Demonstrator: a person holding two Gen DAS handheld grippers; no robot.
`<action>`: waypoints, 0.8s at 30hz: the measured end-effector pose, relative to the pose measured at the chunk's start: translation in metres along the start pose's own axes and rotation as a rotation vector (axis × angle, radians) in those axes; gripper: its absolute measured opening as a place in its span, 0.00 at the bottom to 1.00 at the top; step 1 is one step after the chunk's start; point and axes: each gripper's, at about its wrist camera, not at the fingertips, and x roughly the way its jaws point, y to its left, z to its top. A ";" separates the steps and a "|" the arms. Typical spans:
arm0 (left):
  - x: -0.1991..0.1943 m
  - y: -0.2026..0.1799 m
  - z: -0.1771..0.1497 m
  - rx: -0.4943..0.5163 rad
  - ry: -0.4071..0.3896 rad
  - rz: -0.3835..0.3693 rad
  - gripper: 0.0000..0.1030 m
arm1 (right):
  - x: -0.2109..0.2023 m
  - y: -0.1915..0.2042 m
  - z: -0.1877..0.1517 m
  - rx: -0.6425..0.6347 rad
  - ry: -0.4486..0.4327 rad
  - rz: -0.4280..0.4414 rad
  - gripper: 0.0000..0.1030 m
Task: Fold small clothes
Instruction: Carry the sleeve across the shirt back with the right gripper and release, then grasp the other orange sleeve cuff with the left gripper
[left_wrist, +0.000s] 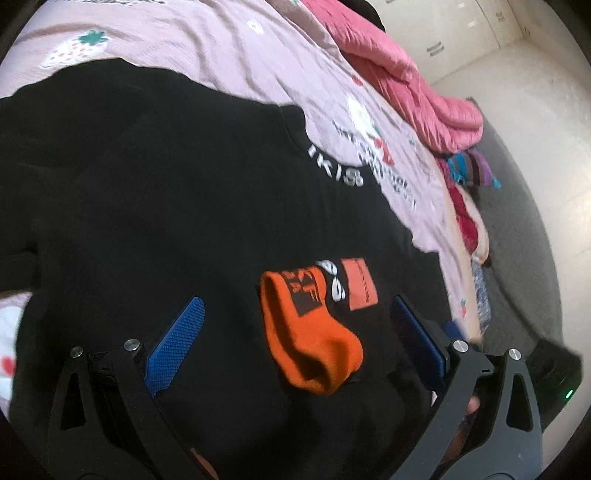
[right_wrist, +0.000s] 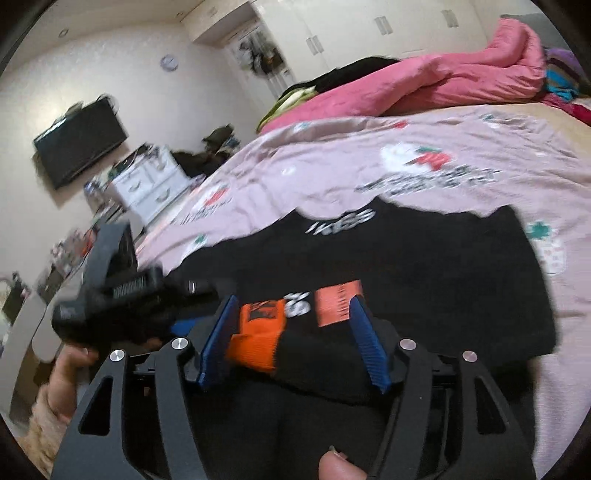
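the black garment (left_wrist: 155, 192) lies flat over most of the lower and middle frame of the left wrist view, with the orange sock (left_wrist: 314, 332) as the only raised lump on it. the left gripper (left_wrist: 295, 317) stands with jaws wide apart either side of the sock, not touching it. above the garment, the pink sheet (left_wrist: 221, 55) on the bed is bare and low toward the upper left. the pink quilt (left_wrist: 413, 85) is heaped at upper right. in the right wrist view the right gripper (right_wrist: 291, 321) straddles the sock (right_wrist: 258, 332), jaws apart, and the left gripper's body (right_wrist: 122, 295) crowds the left middle.
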 end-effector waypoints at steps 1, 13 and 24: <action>0.004 -0.002 -0.003 0.011 0.001 0.015 0.87 | -0.002 -0.005 0.002 0.018 -0.006 -0.009 0.60; 0.007 -0.049 0.003 0.205 -0.078 0.110 0.05 | -0.031 -0.065 0.018 0.193 -0.085 -0.113 0.60; -0.080 -0.089 0.033 0.322 -0.280 0.059 0.04 | -0.045 -0.092 0.024 0.254 -0.125 -0.179 0.60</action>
